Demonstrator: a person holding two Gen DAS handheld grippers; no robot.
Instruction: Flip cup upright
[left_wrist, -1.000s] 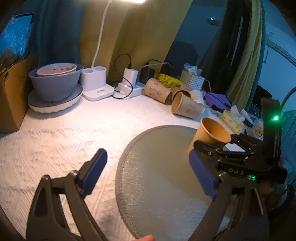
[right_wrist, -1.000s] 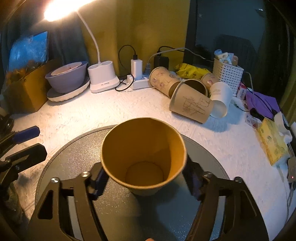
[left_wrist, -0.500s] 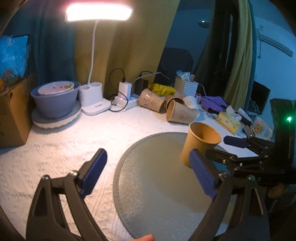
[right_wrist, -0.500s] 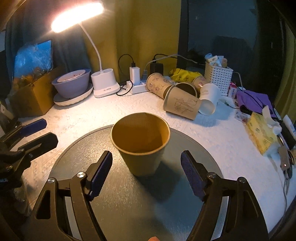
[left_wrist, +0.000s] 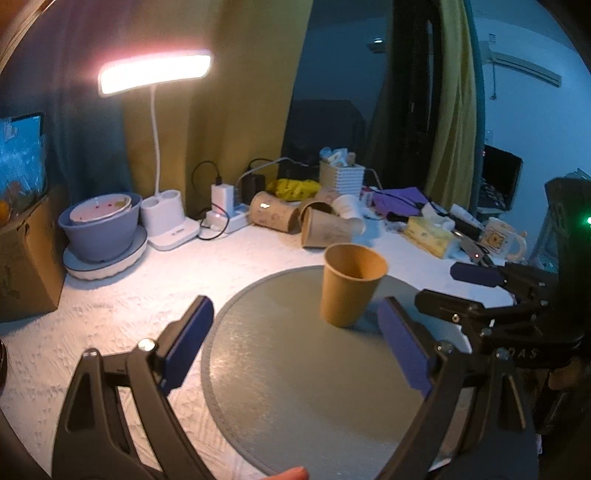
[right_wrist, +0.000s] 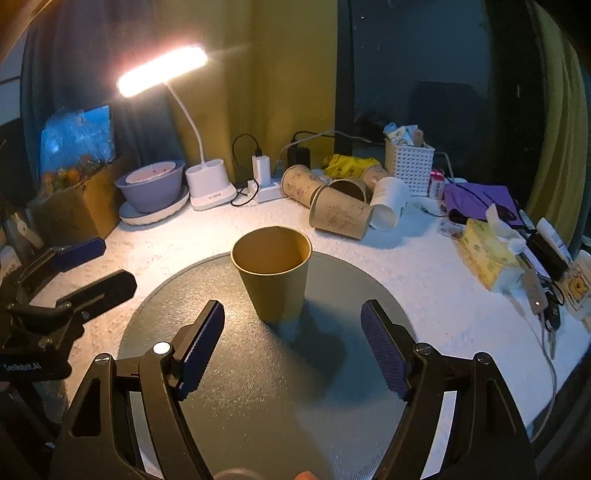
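- Right hand-held gripper (right_wrist: 291, 350): spread wide, holding nothing, low over the mat (right_wrist: 258, 387), just short of the cup (right_wrist: 272, 271).
- Left hand-held gripper (left_wrist: 295, 347): likewise wide and empty, over the mat's left edge, cup beyond its right finger.
- Cup: upright, mouth up, on the round grey mat, clear of both grippers.
- Behind, on the white worktop (right_wrist: 177, 243): paper cups (right_wrist: 341, 216) lying on their sides, lit lamp (right_wrist: 162, 70), bowl (right_wrist: 151, 188), tissue box (right_wrist: 487, 254).
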